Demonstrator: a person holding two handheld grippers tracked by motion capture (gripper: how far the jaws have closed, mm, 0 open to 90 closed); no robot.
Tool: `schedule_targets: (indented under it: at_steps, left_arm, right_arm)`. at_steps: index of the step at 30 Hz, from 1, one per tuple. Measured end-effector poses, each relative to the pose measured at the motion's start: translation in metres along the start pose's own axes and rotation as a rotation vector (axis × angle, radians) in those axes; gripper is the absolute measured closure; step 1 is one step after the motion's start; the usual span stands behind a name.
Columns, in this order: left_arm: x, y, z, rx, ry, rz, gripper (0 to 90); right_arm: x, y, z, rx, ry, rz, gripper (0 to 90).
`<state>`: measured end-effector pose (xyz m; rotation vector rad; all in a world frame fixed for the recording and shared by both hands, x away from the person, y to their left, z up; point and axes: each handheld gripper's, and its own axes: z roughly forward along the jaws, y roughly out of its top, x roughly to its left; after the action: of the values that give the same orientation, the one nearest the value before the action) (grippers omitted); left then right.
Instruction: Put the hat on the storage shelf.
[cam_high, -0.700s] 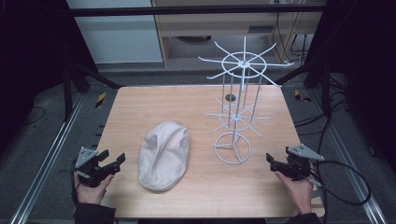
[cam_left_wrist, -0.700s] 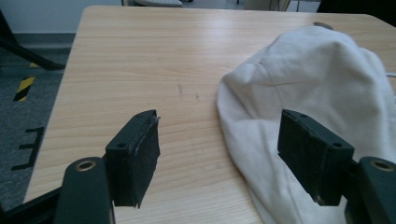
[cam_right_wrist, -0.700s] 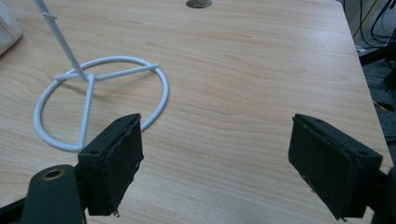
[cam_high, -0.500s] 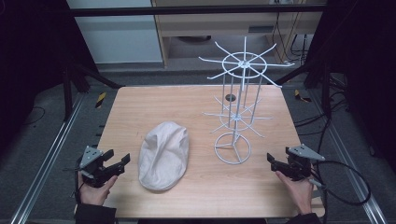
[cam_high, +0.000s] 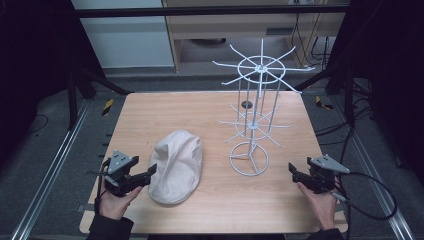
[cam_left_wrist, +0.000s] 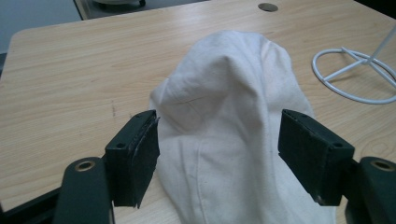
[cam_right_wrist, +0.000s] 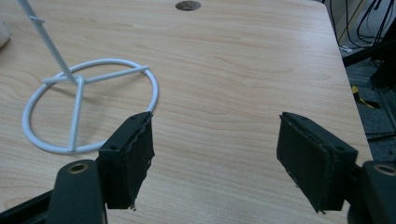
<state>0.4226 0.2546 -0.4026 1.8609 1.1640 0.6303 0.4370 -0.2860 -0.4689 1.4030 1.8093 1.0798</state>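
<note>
Wire fills the right half of the wooden table (cam_high: 150, 120): a white display rack (cam_high: 254, 120) with spoked arms stands upright on its ring base (cam_high: 248, 159), near the right gripper (cam_high: 296, 173), whose jaws are spread wide over bare wood. A cream flat cap (cam_high: 176, 165) lies crown up at the front left of the table, well clear of the rack. The left gripper (cam_high: 148, 174) sits just beside the cap's left edge, jaws spread and straddling its near end (whether a pad touches the cloth is hard to tell). The cap looks soft and creased, with a faint seam down the middle.
</note>
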Motion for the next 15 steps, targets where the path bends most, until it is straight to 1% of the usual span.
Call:
schedule_targets:
  at_steps: [2,5,6,7,8,9,11,12,13,14,15]
  left_arm:
    - [-0.004,0.003,0.003,0.012,-0.005,0.011,28.6]
    - [-0.012,0.007,0.007,0.039,-0.009,0.028,29.3]
    - [-0.014,0.009,0.007,0.043,-0.009,0.041,29.4]
    - [-0.014,0.009,0.007,0.043,-0.009,0.041,29.7]
    - [-0.018,0.012,0.009,0.043,-0.014,0.054,30.4]
    - [-0.018,0.012,0.009,0.043,-0.014,0.054,31.0]
    - [-0.021,0.014,0.012,0.054,-0.007,0.066,31.5]
    - [-0.024,0.016,0.016,0.064,0.000,0.068,32.5]
    - [-0.024,0.016,0.016,0.064,0.000,0.068,33.2]
    - [-0.025,0.016,0.019,0.079,0.009,0.067,33.6]
    - [-0.025,0.016,0.019,0.079,0.009,0.067,34.0]
  right_arm:
    - [0.000,0.000,0.000,0.005,0.006,0.000,27.8]
    - [-0.001,-0.001,-0.001,0.007,-0.008,-0.009,28.4]
    - [0.000,-0.001,-0.002,0.008,-0.007,-0.003,28.6]
    - [0.000,0.000,-0.002,0.008,-0.006,-0.006,28.9]
    - [0.000,0.000,-0.003,0.009,-0.008,-0.006,29.0]
    - [0.000,0.000,-0.003,0.009,-0.008,-0.006,29.0]
    - [-0.001,0.000,-0.003,0.008,-0.011,-0.009,29.4]
    - [-0.001,0.000,-0.001,0.014,-0.008,-0.006,29.6]
    - [-0.001,0.000,-0.001,0.014,-0.008,-0.006,29.6]
    - [-0.001,-0.001,0.000,0.027,-0.007,-0.007,29.7]
    - [0.000,-0.001,0.000,0.030,-0.007,-0.013,29.9]
